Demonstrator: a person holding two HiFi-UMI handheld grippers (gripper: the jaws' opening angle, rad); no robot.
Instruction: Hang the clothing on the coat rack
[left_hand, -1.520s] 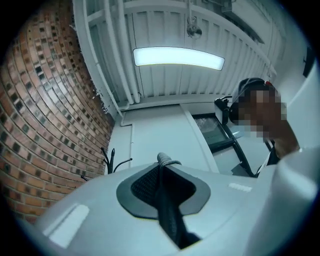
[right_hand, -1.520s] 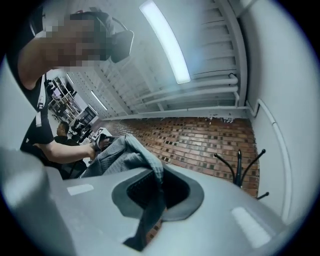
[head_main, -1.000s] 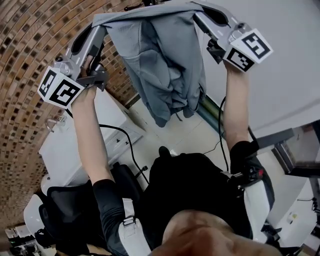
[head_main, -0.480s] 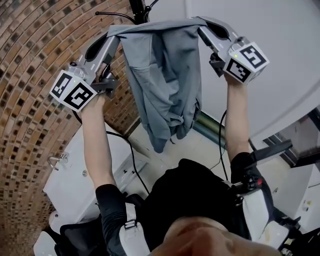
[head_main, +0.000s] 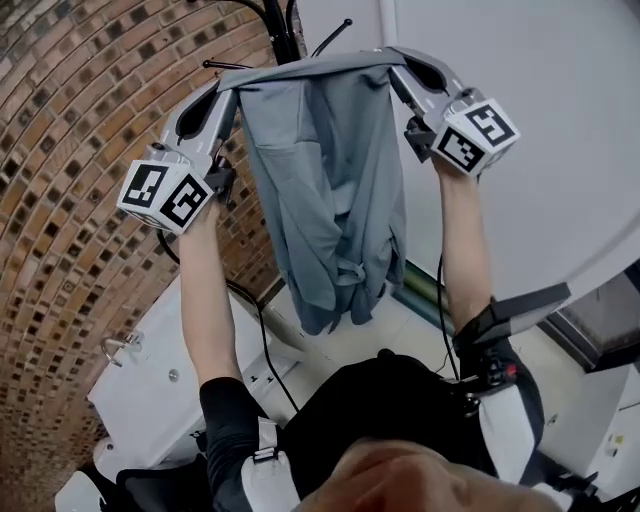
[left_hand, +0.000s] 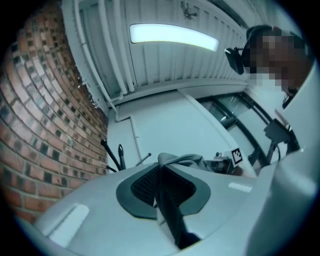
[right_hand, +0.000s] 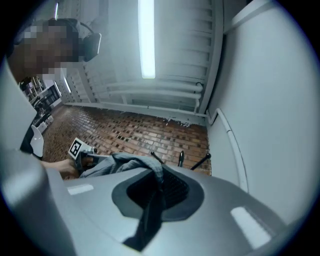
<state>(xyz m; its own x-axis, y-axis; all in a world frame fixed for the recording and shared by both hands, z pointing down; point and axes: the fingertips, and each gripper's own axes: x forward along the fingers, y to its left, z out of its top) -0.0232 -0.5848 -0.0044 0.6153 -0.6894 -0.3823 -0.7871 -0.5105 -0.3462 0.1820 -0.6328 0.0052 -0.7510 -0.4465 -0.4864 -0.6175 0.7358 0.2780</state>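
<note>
In the head view, the left claw (head_main: 228, 92) and the right claw (head_main: 397, 72) are up overhead. Each is pinched shut on a top corner of a grey cloth garment (head_main: 330, 200), which stretches between them and hangs in loose folds in front of the person. Close behind its top edge stands a black metal coat rack (head_main: 283, 30) with thin prongs, between a curved brown brick wall (head_main: 70, 150) and a plain white wall (head_main: 540, 150); whether cloth touches rack cannot be told. In the left gripper view, the jaws are closed on a fold of the garment, with the prongs just beyond, to the left. In the right gripper view, the jaws likewise clamp the cloth, which runs leftward, and the prongs rise just past the tips.
</note>
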